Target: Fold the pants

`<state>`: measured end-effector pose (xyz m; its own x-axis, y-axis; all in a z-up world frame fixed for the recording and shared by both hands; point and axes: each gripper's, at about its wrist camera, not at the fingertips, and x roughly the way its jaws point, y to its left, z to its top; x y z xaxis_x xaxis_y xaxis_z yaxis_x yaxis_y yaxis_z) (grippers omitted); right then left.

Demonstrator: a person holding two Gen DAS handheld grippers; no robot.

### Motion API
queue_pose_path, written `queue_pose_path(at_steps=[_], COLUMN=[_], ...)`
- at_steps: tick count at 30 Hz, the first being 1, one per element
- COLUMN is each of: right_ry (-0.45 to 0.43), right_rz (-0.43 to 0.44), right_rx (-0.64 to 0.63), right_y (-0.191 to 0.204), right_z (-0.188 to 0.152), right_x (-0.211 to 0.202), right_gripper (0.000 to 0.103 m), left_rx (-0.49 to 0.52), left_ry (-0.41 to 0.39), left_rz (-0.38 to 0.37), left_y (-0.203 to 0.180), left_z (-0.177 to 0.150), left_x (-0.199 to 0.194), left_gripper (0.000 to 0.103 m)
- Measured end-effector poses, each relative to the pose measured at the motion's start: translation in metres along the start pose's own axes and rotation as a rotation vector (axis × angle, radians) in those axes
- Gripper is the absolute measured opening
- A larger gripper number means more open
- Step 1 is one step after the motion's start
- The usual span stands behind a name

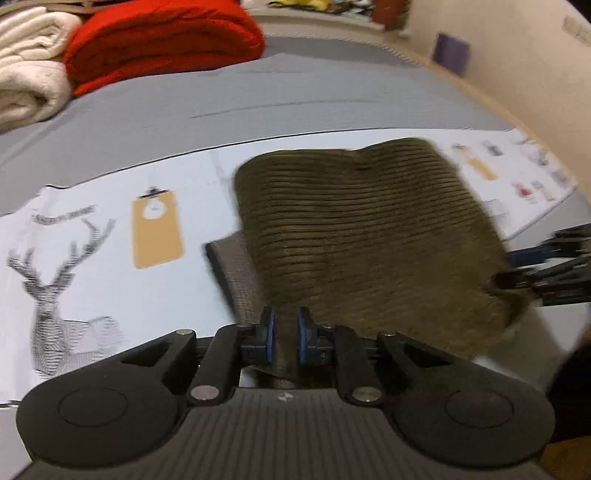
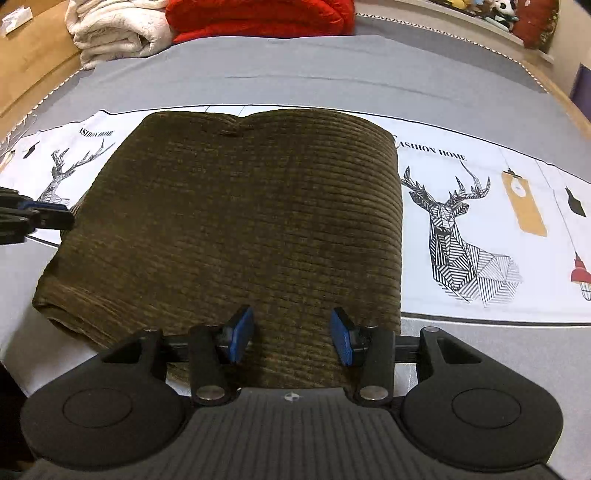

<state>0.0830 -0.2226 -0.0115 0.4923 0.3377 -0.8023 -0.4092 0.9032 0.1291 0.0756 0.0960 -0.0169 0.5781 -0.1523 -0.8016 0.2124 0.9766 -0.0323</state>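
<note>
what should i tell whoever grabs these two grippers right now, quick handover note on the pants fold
Left gripper: jaws nearly shut, pinching a strip of the pants' near edge.
Right gripper: jaws open over the pants, pads not pressing the cloth.
Pants: olive corduroy, already folded into a compact stack on the deer-print cloth on the grey bed.
Red blanket and white blanket are stacked at the far end.
Done: main folds, judging by the stack.
Left: probably one last fold or straightening, then release.

Grey bed (image 2: 295,74): printed cloth (image 2: 461,177), folded pants (image 2: 236,221), blankets (image 2: 258,14).
</note>
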Motion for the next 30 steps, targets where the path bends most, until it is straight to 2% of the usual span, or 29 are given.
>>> queue_pose_path(at_steps=[2, 5, 7, 10, 12, 16, 21, 26, 29, 30], right_ry=[0.025, 0.06, 0.068, 0.071, 0.041, -0.142, -0.206, -0.22, -0.187, -0.151], right_rz=[-0.025, -0.051, -0.047, -0.061, -0.056, 0.021, 0.13, 0.219, 0.243, 0.255], right_rx=[-0.027, -0.059, -0.079, -0.09, -0.077, -0.099, -0.209, -0.302, -0.352, -0.368], right_y=[0.003, 0.004, 0.007, 0.009, 0.012, 0.026, 0.061, 0.099, 0.118, 0.124], right_z=[-0.006, -0.011, -0.011, -0.01, -0.008, 0.002, 0.004, 0.006, 0.009, 0.008], right_x=[0.005, 0.013, 0.013, 0.013, 0.006, -0.017, -0.014, -0.009, 0.0, 0.007], right_gripper=[0.048, 0.049, 0.049, 0.049, 0.048, 0.048, 0.048, 0.048, 0.048, 0.048], left_rx=[0.035, 0.197, 0.256, 0.193, 0.166, 0.086, -0.024, -0.11, -0.149, -0.159], left_ry=[0.033, 0.131, 0.135, 0.114, 0.074, -0.075, -0.209, -0.225, -0.202, -0.193], left_rz=[-0.068, -0.012, 0.006, -0.005, -0.003, 0.002, 0.029, 0.027, 0.0, -0.005], left_y=[-0.009, -0.028, -0.035, -0.029, -0.024, -0.017, -0.013, -0.012, -0.006, -0.004], left_z=[-0.003, -0.022, -0.028, -0.023, -0.019, 0.002, 0.032, 0.059, 0.074, 0.075], left_x=[-0.002, 0.015, 0.018, 0.01, 0.003, -0.017, -0.023, -0.009, 0.008, 0.011], left_gripper=[0.013, 0.013, 0.013, 0.013, 0.015, 0.015, 0.015, 0.015, 0.014, 0.014])
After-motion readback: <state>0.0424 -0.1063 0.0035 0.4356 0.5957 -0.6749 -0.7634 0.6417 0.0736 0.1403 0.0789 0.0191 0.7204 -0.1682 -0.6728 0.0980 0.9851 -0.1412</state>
